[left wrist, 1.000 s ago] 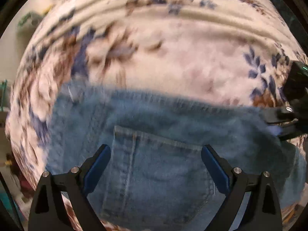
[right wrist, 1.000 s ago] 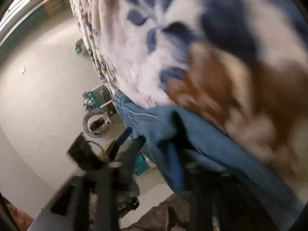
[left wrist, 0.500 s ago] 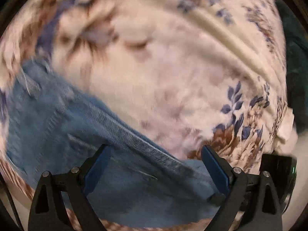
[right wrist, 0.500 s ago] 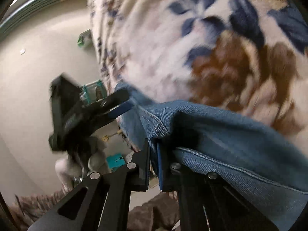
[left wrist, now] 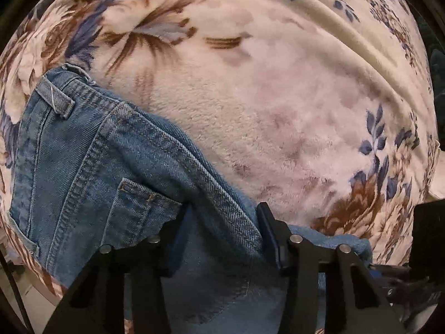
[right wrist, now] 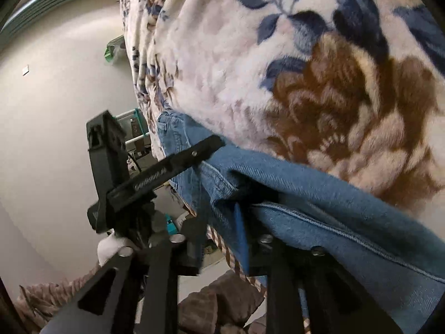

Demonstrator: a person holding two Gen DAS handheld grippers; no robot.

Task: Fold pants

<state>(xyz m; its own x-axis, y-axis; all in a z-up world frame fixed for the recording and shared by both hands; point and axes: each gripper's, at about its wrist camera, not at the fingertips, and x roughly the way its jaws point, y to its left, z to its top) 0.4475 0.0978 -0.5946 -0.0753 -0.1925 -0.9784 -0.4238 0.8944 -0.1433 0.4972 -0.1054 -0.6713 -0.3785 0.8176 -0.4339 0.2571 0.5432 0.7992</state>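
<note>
We see the jeans (left wrist: 91, 167) lying on the flowered blanket (left wrist: 278, 111) near its edge. Our left gripper (left wrist: 222, 231) has just been closing and pinches the denim waistband; our right gripper (right wrist: 222, 228), just opening, has denim between its jaws, but we cannot tell whether it grips.

We record the faded blue denim pants (left wrist: 91, 167) as coarse twill cloth, matt, with raised double stitching along seams and pocket edge. Beneath them, the cream fleece blanket with brown and navy flowers (left wrist: 278, 111) presents a soft, plush, short-piled, matt nap. The left gripper (left wrist: 222, 236) shows matt black plastic fingers (left wrist: 300, 264) with small bright metal pins and dull blue pads, seemingly rubber. The right gripper (right wrist: 219, 222) has the same matt black plastic and silver pins. The pale floor (right wrist: 55, 97) looks smooth, faintly sheened.
</note>
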